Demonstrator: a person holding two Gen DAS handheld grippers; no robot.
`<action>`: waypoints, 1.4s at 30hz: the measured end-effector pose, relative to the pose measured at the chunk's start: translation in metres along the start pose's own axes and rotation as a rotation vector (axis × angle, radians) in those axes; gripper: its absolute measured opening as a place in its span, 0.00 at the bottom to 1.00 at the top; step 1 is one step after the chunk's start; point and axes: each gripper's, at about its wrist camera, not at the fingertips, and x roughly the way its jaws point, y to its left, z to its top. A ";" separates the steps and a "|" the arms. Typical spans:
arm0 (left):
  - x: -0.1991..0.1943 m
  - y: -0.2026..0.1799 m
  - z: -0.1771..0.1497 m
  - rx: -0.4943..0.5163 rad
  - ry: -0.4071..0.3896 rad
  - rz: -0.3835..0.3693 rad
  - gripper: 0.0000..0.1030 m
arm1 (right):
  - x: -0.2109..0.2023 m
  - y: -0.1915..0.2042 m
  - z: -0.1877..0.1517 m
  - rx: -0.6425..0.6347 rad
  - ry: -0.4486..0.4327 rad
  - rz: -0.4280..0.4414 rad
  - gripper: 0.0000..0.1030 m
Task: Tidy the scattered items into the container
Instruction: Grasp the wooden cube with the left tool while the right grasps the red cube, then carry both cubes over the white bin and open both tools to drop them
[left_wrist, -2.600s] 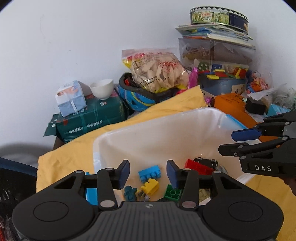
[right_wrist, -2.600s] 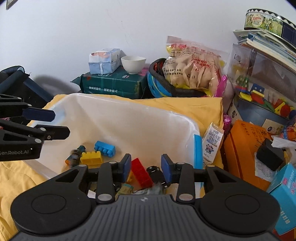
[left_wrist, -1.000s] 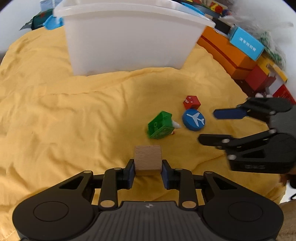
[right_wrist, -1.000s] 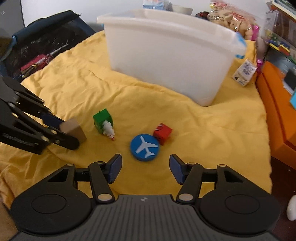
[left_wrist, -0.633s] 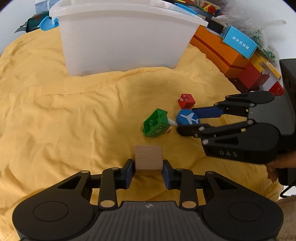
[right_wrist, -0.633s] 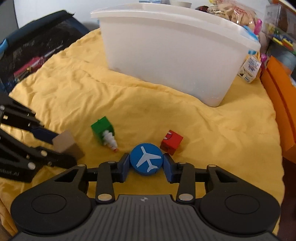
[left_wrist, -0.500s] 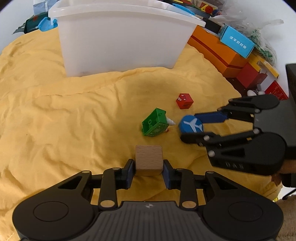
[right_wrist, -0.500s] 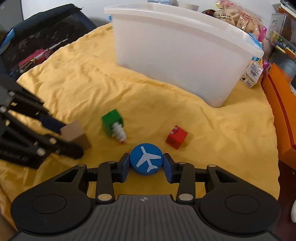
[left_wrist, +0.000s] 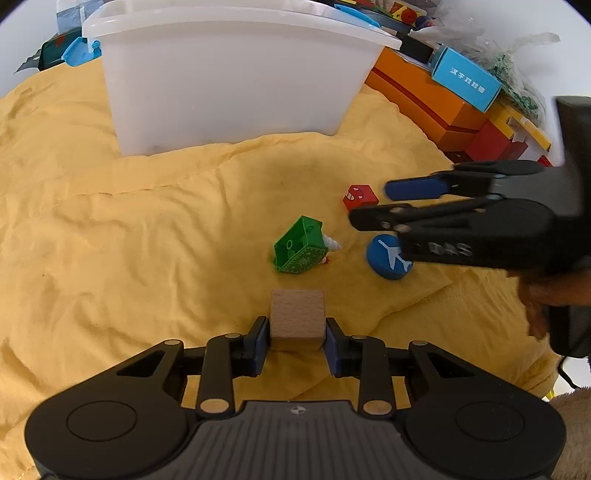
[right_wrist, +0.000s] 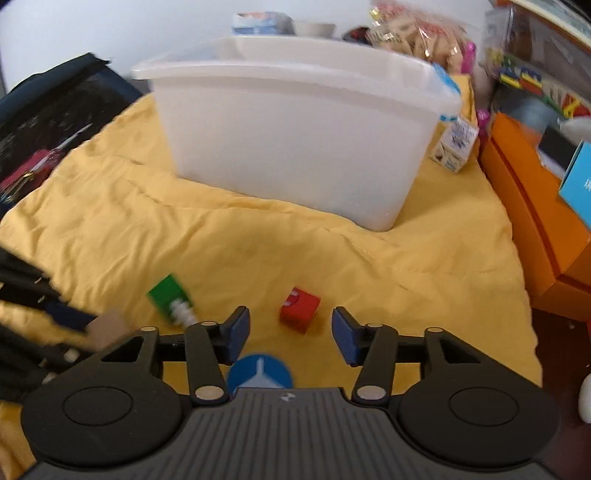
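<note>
My left gripper is shut on a plain wooden cube, held low over the yellow cloth. My right gripper has its jaws opening, and no pad touches anything. A red cube lies on the cloth just ahead of its fingertips. The blue airplane disc sits back under the gripper's body, free of the pads; in the left wrist view the disc rests on the cloth below the right gripper. A green block with a white screw-like piece lies between both grippers. The white bin stands behind.
Orange boxes and a blue box line the cloth's right side. A small carton stands by the bin's right corner. A dark bag lies off the cloth to the left. Clutter is piled behind the bin.
The right gripper was shut on the blue disc half a second ago; its jaws have spread, the disc has dropped out, and the gripper has shifted toward the red cube. The left gripper kept its cube.
</note>
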 end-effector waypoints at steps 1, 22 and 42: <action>0.000 0.000 0.000 0.000 -0.002 0.003 0.34 | 0.005 -0.001 0.001 0.006 0.010 0.006 0.40; -0.118 -0.005 0.103 0.091 -0.338 0.031 0.32 | -0.081 -0.004 0.071 -0.058 -0.204 -0.038 0.23; -0.046 0.061 0.202 -0.002 -0.330 0.163 0.43 | -0.003 -0.038 0.157 0.089 -0.191 -0.042 0.30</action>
